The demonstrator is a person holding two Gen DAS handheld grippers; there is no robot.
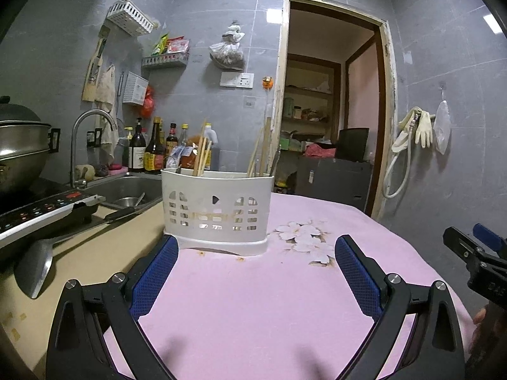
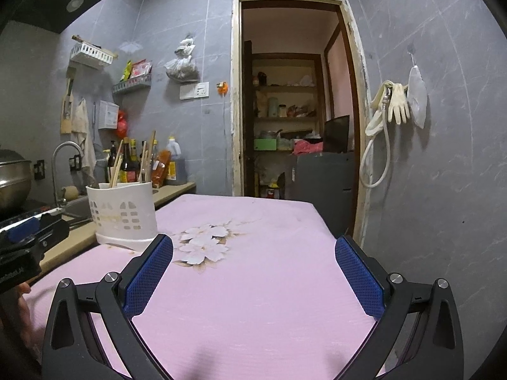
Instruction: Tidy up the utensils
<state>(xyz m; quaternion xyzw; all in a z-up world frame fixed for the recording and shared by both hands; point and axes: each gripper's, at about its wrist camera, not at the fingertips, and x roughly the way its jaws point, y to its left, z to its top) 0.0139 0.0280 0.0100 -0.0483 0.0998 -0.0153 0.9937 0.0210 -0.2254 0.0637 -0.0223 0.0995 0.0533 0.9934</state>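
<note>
A white perforated utensil holder (image 1: pixel 217 212) stands on the pink tablecloth (image 1: pixel 253 300) near its left edge. Wooden chopsticks (image 1: pixel 202 155) and other utensils stick up from it. My left gripper (image 1: pixel 256 253) is open and empty, just in front of the holder. My right gripper (image 2: pixel 253 253) is open and empty over the cloth, to the right of the holder (image 2: pixel 122 218). The right gripper also shows at the right edge of the left wrist view (image 1: pixel 475 253).
A metal spatula (image 1: pixel 35 269) and a knife (image 1: pixel 117 213) lie on the beige counter at left, beside an induction cooker (image 1: pixel 41 209) with a steel pot. A sink (image 1: pixel 126 190), faucet and bottles stand behind. An open doorway (image 2: pixel 291 110) lies beyond the table.
</note>
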